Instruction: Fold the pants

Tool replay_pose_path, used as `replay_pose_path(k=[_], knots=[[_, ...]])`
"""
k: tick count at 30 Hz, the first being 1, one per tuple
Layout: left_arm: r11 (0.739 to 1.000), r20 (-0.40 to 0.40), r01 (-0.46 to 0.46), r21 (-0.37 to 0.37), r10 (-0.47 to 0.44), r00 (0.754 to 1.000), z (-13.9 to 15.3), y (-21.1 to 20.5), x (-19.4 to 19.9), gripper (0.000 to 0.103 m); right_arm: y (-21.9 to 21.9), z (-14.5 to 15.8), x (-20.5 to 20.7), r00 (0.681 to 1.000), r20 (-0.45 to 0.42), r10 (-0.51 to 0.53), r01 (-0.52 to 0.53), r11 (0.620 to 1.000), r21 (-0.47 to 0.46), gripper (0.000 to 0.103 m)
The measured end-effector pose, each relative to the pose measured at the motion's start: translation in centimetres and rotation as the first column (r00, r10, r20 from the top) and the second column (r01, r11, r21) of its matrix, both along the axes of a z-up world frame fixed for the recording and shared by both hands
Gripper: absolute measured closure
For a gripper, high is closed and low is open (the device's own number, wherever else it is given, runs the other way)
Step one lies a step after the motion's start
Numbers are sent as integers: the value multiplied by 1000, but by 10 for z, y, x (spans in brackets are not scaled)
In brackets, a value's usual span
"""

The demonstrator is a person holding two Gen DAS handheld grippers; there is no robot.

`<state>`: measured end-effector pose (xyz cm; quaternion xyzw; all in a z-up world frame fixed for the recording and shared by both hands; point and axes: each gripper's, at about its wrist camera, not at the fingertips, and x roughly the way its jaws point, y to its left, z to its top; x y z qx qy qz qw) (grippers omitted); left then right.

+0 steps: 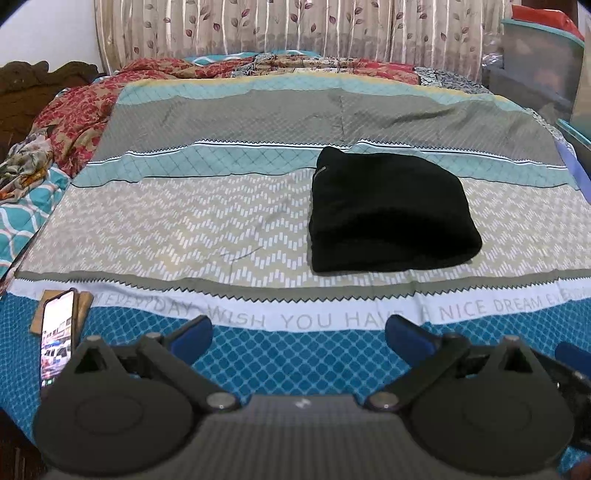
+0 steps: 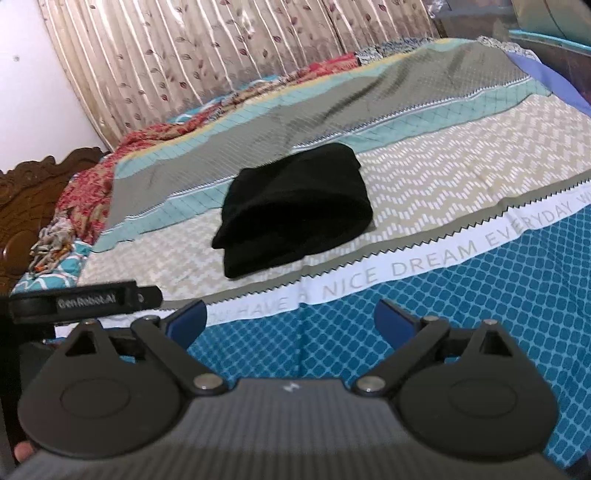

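Observation:
The black pants (image 1: pixel 391 210) lie folded into a compact rectangular bundle on the patterned bedsheet (image 1: pixel 184 221), right of centre in the left wrist view. They also show in the right wrist view (image 2: pixel 295 206), near the middle of the bed. My left gripper (image 1: pixel 299 332) is open and empty, held back over the blue front band of the sheet, well short of the pants. My right gripper (image 2: pixel 290 317) is open and empty, also back near the bed's front edge. The left gripper's body (image 2: pixel 85 299) shows at the left of the right wrist view.
A phone (image 1: pixel 57 336) with its screen lit lies on a brown card at the bed's front left. Crumpled red floral bedding (image 1: pixel 74 110) lies along the left and far sides. A carved wooden headboard (image 2: pixel 26 192) stands at left. Curtains (image 1: pixel 258 29) hang behind. Storage boxes (image 1: pixel 539 55) stand at the far right.

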<state>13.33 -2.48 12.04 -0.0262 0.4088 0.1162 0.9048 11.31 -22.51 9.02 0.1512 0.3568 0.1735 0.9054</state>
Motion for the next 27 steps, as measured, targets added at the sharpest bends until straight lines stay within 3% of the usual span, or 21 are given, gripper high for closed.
replay_pose_path(k=[3, 11, 27], knots=[[1000, -13, -9, 1, 9, 1000, 2, 0, -7, 0, 2, 5, -8, 1000, 27, 8, -8, 1000, 4, 1], [992, -35, -48, 117, 53, 998, 2, -8, -20, 0, 5, 7, -24, 998, 67, 13, -13, 1000, 4, 0], [998, -111, -34, 49, 39, 993, -9, -11, -28, 0, 1, -3, -31, 1000, 24, -7, 7, 1000, 15, 0]])
